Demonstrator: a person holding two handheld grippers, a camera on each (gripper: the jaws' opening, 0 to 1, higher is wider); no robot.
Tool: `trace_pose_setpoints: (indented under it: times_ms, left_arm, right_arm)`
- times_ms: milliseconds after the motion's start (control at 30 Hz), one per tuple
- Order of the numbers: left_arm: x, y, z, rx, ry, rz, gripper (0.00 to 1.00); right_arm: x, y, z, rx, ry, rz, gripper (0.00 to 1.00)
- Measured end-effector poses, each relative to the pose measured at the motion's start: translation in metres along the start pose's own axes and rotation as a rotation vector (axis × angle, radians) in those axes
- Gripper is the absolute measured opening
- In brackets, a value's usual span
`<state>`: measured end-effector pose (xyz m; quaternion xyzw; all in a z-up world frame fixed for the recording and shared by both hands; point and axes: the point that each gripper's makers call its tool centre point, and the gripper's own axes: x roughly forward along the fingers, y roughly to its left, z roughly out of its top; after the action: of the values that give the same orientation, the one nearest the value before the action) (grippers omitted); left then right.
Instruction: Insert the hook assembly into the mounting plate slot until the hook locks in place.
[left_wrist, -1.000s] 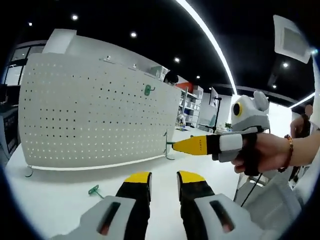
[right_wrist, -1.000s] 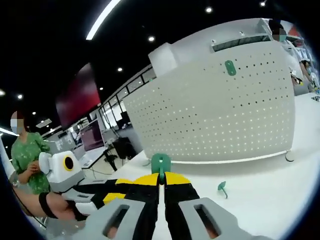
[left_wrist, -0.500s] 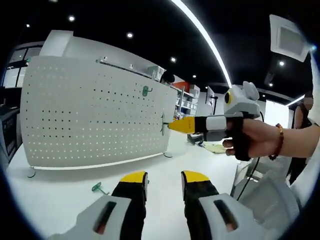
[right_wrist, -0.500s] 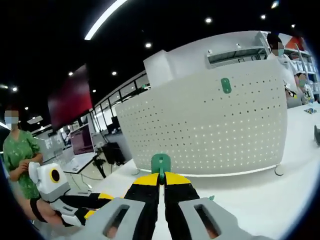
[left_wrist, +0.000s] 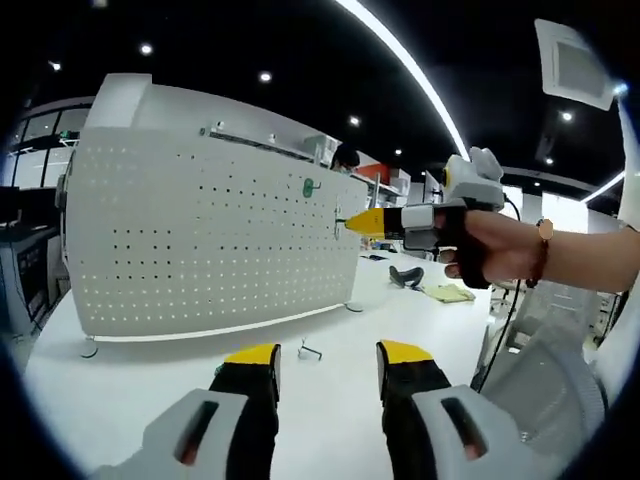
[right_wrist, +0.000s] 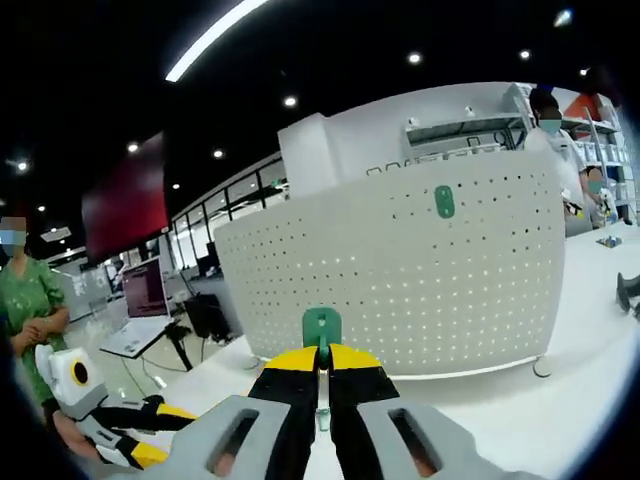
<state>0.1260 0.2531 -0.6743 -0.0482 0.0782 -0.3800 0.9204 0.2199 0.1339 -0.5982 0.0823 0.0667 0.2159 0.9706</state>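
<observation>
In the right gripper view we see our right gripper (right_wrist: 320, 372) with its yellow-tipped fingers (right_wrist: 292, 362) pressed together on a green hook (right_wrist: 321, 327); only the hook's flat rounded head shows above the fingertips, standing upright along the fingers' line, and a thin metal stem runs down the seam between them, its lower end hard to make out. Ahead stands the white pegboard (right_wrist: 400, 270), upright on the white worktop (right_wrist: 570, 400), with a second green hook (right_wrist: 444, 201) already hung near its top edge. The left gripper (right_wrist: 140, 452) sits low at the left of this view, partly cut off by the edge. In the left gripper view our left gripper (left_wrist: 328, 358) has its fingers (left_wrist: 250, 360) spread apart with nothing between them, and its lower body is cropped by the frame. From the right a hand (left_wrist: 490, 250) holds the right gripper (left_wrist: 352, 222) level, its long axis pointing at the pegboard (left_wrist: 200, 240) near the right end; the hook at its tip is too small for us to tell whether it touches the board. A green hook (left_wrist: 309, 187) hangs high on the board just beside that tip. A small wire piece (left_wrist: 310, 350) lies on the worktop (left_wrist: 130, 400) in front of the board, its shape unclear. A dark object (left_wrist: 405, 277) and a yellowish cloth (left_wrist: 447, 292) lie farther back, blurred.
</observation>
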Motion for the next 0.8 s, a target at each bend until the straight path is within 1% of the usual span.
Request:
trace_pose_setpoints:
  times_ms: [67,200,300,400,500,800]
  left_arm:
    - [-0.003,0.0,0.002,0.011,-0.008,-0.007,0.46]
    - [-0.005,0.005,0.0,0.01,0.01,-0.01,0.46]
    - [-0.008,0.007,0.002,0.013,-0.003,-0.01,0.47]
    - [-0.008,0.01,0.002,0.03,0.01,-0.007,0.48]
    - [-0.009,0.012,0.004,0.027,0.003,-0.007,0.49]
    - [-0.009,0.016,0.0,0.03,0.012,-0.001,0.5]
  right_arm:
    - [0.002,-0.002,0.004,-0.005,-0.004,-0.009,0.01]
    - [0.007,-0.005,0.011,-0.022,-0.016,-0.028,0.01]
    - [0.01,-0.01,0.017,-0.051,-0.028,-0.05,0.01]
    - [0.014,-0.013,0.021,-0.057,-0.028,-0.06,0.01]
    - [0.017,-0.017,0.027,-0.075,-0.038,-0.083,0.01]
    - [0.026,-0.03,0.041,-0.073,-0.069,-0.131,0.01]
